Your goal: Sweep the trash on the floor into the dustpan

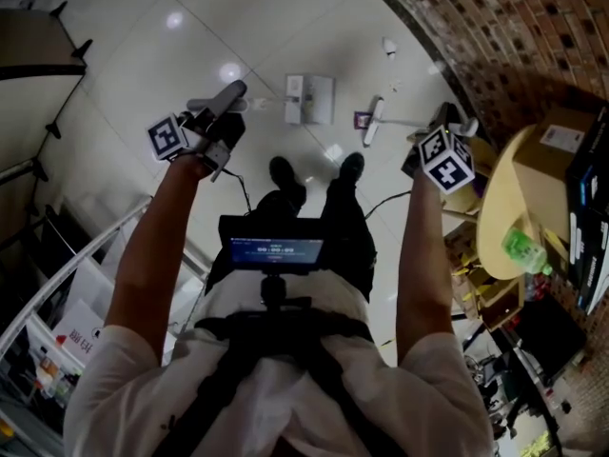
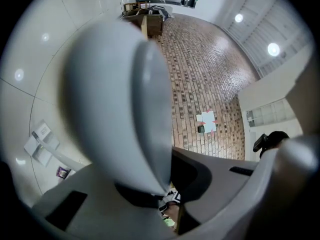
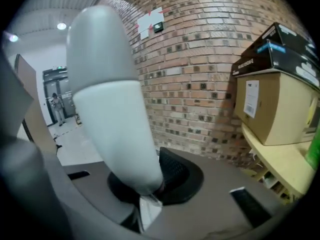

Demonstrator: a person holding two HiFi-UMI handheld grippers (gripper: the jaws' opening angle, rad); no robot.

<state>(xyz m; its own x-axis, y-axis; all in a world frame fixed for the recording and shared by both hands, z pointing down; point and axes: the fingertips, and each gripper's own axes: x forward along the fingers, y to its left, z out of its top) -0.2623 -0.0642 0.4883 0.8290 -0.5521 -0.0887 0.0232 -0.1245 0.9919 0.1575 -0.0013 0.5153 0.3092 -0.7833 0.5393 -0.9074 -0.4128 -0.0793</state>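
Glossy white floor tiles (image 1: 190, 46) carry the trash: a purple scrap (image 1: 362, 119) just beside a white broom head (image 1: 373, 122), and a small white piece (image 1: 388, 46) nearer the floor's brick-wall (image 1: 495, 27) edge. Dustpan (image 1: 309, 98) lies on the floor ahead of the person's shoes (image 1: 284, 174), left of the scrap. Left gripper (image 2: 167, 196) is clenched on a grey handle (image 2: 120, 104); right gripper (image 3: 147, 196) is clenched on a pale handle (image 3: 110, 99). Cardboard box (image 1: 561, 141) rests on a round table (image 1: 500, 198) by the wall.
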